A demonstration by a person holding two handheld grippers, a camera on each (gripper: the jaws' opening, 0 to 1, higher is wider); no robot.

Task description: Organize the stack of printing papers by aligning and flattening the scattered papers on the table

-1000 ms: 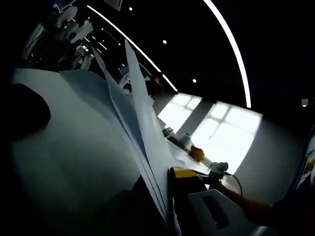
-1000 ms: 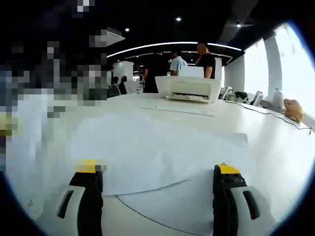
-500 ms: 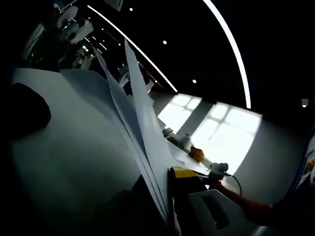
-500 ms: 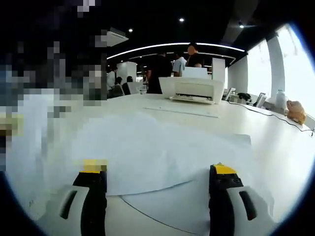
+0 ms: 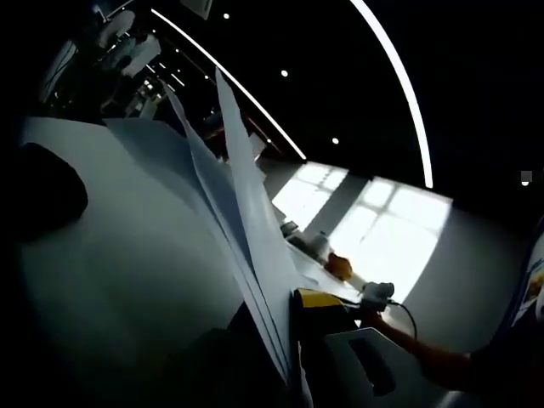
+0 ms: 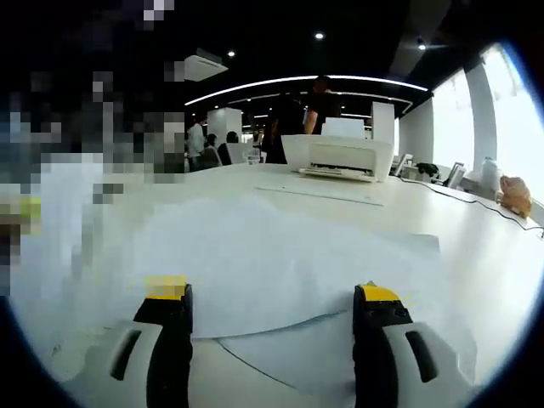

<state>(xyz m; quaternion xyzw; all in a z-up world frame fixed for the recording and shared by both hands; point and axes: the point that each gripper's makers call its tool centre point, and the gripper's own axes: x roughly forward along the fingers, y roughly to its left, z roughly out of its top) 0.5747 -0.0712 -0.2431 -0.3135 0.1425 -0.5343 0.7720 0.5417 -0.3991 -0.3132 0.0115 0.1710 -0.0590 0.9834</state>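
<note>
A: Any readable text? Where are the papers point(image 6: 280, 263)?
B: None legible. Sheets lie on the tabletop point(image 6: 476, 246) between the right gripper point(image 6: 272, 297)'s open jaws; the left gripper point(image 5: 285, 340) clamps upright sheets point(image 5: 238, 212).

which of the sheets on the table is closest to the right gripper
The lower sheet, whose curved edge reaches between the open jaws of the right gripper. The larger sheet overlaps it and lies farther back, toward the printer.
</note>
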